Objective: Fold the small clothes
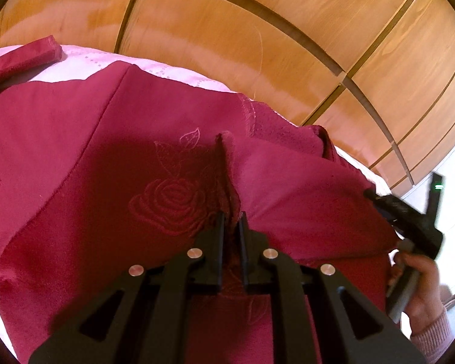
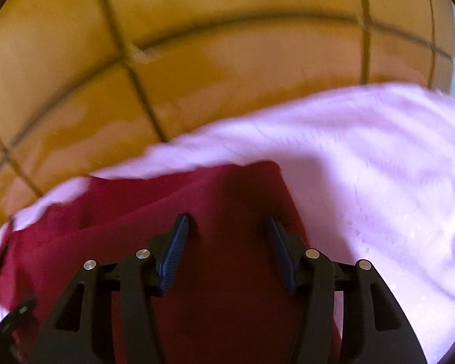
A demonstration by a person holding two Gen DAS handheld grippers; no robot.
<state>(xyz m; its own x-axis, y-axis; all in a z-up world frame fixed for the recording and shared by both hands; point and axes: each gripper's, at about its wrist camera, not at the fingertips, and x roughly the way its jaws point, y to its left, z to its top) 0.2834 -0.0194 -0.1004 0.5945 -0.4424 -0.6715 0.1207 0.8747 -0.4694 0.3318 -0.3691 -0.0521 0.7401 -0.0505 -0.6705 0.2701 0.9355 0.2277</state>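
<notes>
A dark red garment [image 1: 85, 139] with an embroidered rose [image 1: 170, 203] lies spread on a pink bedsheet [image 1: 85, 66]. My left gripper [image 1: 231, 217] is shut on a raised fold of the garment's edge [image 1: 227, 163]. In the right wrist view my right gripper [image 2: 227, 221] is open, its jaws wide apart, empty, hovering over the red garment [image 2: 224, 188] near its corner. The right gripper also shows in the left wrist view [image 1: 409, 215], held by a hand at the garment's right edge.
Wooden wardrobe doors [image 1: 227, 30] stand behind the bed. A second dark red cloth piece [image 1: 24, 57] lies at the far left. The pink sheet [image 2: 379, 157] extends to the right of the garment in the right wrist view.
</notes>
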